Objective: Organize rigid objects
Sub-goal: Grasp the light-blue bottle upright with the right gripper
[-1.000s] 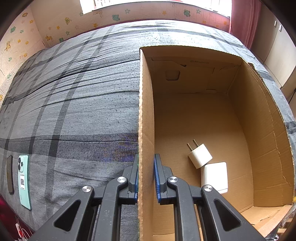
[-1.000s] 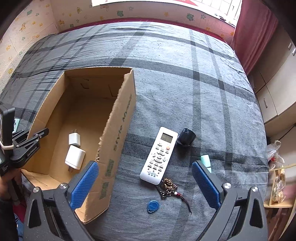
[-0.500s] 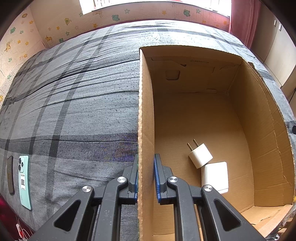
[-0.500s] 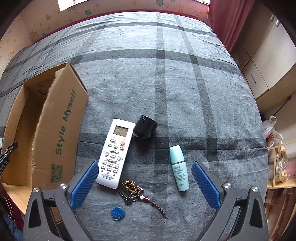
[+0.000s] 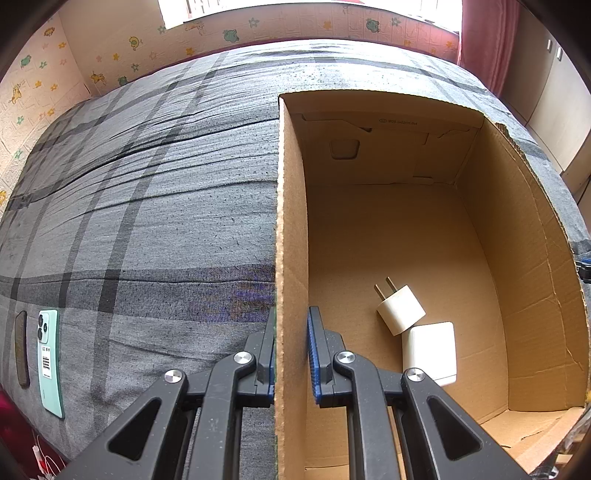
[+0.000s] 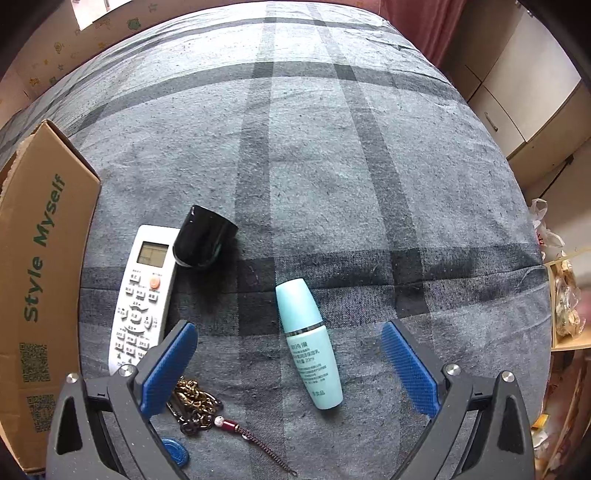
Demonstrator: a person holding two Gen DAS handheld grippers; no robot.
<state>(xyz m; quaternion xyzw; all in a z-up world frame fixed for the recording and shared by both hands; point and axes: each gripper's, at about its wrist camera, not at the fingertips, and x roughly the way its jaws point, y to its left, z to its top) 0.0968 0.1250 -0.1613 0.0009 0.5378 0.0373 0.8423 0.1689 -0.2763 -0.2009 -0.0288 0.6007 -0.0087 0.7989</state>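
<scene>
The right gripper (image 6: 290, 369), jaws apart astride the bottle (image 6: 308, 347), risks rolling it while the left gripper (image 5: 291, 354) clamps the box wall (image 5: 290, 221).

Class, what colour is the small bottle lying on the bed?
Pale turquoise bottle, clearest in the right wrist view.

bright daylight from window (image 5: 288, 11) | soft shadows | sharp | fisheye-bent edges

Both cameras look steeply down at the bed (image 6: 332, 147) from close above; the left straddles the box (image 5: 291, 221) wall, and both views share the box
</scene>
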